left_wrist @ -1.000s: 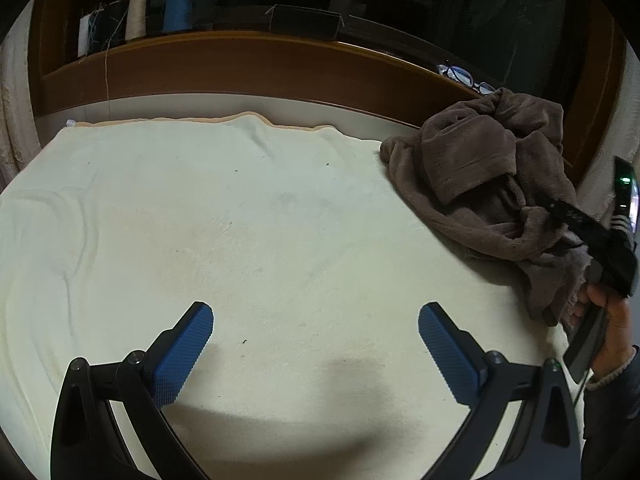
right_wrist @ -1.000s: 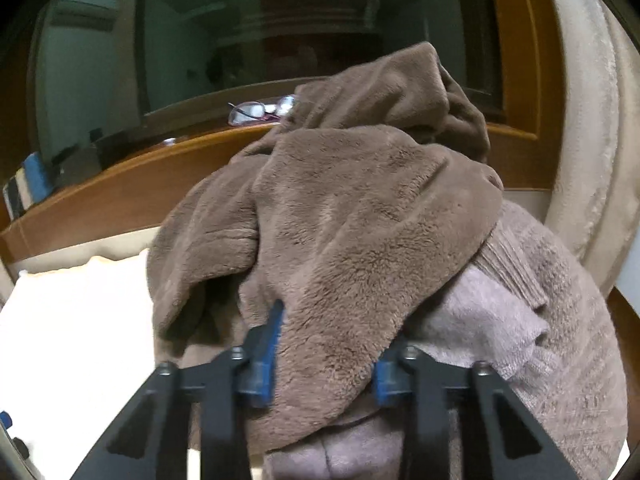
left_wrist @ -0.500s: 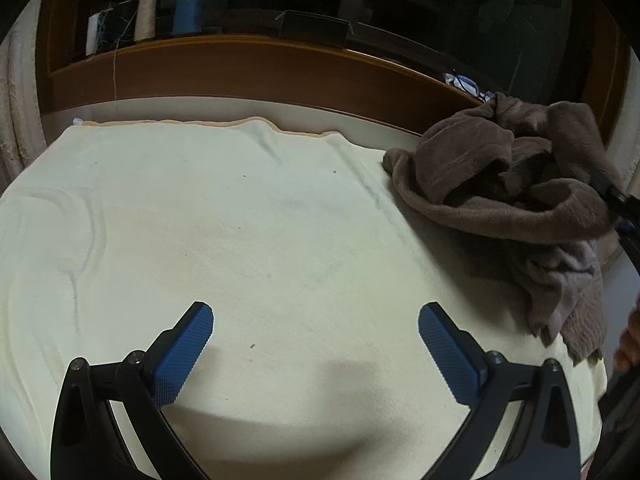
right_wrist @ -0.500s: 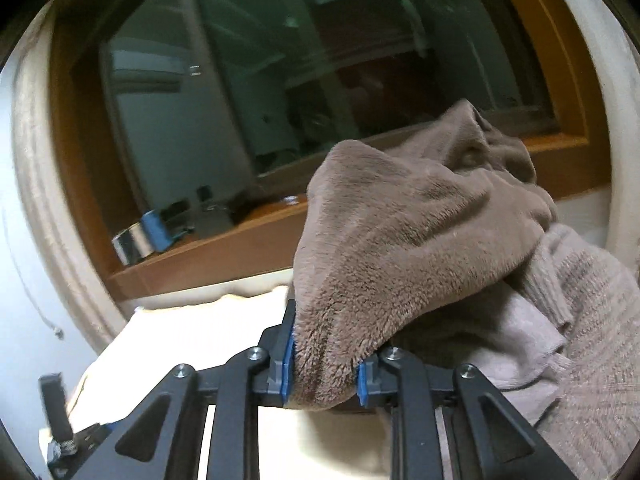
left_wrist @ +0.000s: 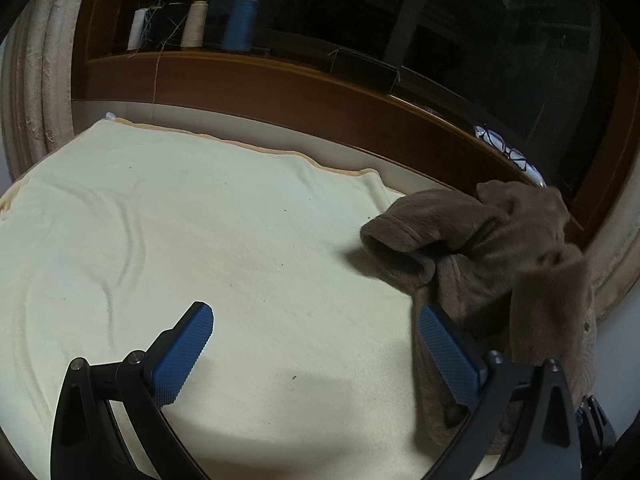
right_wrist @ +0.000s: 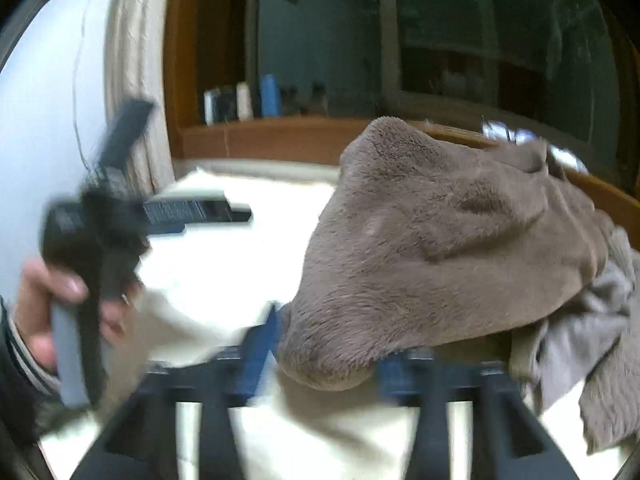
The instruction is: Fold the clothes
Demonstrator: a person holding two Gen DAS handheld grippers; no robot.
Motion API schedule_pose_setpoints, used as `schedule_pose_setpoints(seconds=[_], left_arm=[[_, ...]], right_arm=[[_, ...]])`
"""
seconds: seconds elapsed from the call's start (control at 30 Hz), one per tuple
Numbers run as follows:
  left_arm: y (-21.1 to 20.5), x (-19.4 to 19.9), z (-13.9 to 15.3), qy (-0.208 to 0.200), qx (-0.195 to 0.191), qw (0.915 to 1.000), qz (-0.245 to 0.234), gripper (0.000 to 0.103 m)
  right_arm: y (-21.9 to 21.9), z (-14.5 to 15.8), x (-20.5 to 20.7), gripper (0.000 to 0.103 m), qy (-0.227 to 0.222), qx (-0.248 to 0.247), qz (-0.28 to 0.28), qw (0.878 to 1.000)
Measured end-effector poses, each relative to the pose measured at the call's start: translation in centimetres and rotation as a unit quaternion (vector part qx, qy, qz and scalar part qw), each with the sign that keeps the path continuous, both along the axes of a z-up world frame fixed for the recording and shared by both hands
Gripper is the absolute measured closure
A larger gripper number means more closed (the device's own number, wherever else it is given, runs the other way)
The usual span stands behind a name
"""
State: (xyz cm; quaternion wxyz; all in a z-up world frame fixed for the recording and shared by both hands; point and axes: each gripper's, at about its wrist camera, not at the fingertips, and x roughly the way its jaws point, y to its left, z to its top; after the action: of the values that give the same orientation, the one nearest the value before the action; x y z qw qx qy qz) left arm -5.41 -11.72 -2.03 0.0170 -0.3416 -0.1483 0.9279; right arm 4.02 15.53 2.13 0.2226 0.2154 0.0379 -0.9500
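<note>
Both claws are out: the right claw (right_wrist: pixel 326 354) pinches a fold of one brown fleece garment (right_wrist: pixel 440 248), lifted above the cream blanket (left_wrist: pixel 200 220); a second, greyer garment (right_wrist: pixel 600 340) hangs beside it. Spread wide, the left claw (left_wrist: pixel 316 354) holds nothing. Three thread spools (left_wrist: pixel 240 24) stand on the sill.

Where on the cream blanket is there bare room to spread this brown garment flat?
The cream blanket lies bare from the curtain side across to the brown fleece garment, between the wooden sill and the open left gripper. The far right is crowded: the right gripper holds the bunched garment there.
</note>
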Motion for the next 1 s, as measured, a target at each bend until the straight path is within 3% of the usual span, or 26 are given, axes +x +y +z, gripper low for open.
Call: schedule_pose_setpoints(seconds=[0.2, 0.33, 0.47, 0.6, 0.73, 0.8, 0.9, 1.0], left_arm=[[0.3, -0.1, 0.0, 0.002, -0.002, 1.0, -0.008, 0.0], [0.4, -0.1, 0.0, 0.004, -0.002, 0.9999, -0.013, 0.0], [0.4, -0.1, -0.2, 0.005, 0.002, 0.9997, -0.022, 0.0], [0.4, -0.1, -0.4, 0.006, 0.007, 0.9995, -0.031, 0.0], [0.3, -0.1, -0.5, 0.006, 0.01, 0.9993, -0.035, 0.0], [0.4, -0.2, -0.5, 0.006, 0.006, 0.9994, -0.035, 0.0], [0.4, -0.2, -0.5, 0.007, 0.005, 0.9993, -0.036, 0.0], [0.6, -0.1, -0.5, 0.009, 0.007, 0.9992, -0.04, 0.0]], right_arm=[[1.6, -2.1, 2.2, 0.026, -0.025, 0.007, -0.02, 0.999], [4.7, -0.7, 1.9, 0.026, 0.007, -0.001, -0.084, 0.996], [7.5, 1.5, -2.6, 0.026, 0.019, -0.009, -0.12, 0.993], [10.2, 2.0, -9.3, 0.026, -0.009, -0.044, -0.146, 0.988], [12.8, 0.7, -14.7, 0.026, -0.085, -0.12, -0.095, 0.985], [12.9, -0.6, -16.5, 0.026, -0.136, -0.163, -0.033, 0.977], [11.6, -2.3, -16.0, 0.026, -0.167, -0.208, 0.051, 0.962], [10.6, -2.9, -12.8, 0.026, -0.163, -0.218, 0.129, 0.954]])
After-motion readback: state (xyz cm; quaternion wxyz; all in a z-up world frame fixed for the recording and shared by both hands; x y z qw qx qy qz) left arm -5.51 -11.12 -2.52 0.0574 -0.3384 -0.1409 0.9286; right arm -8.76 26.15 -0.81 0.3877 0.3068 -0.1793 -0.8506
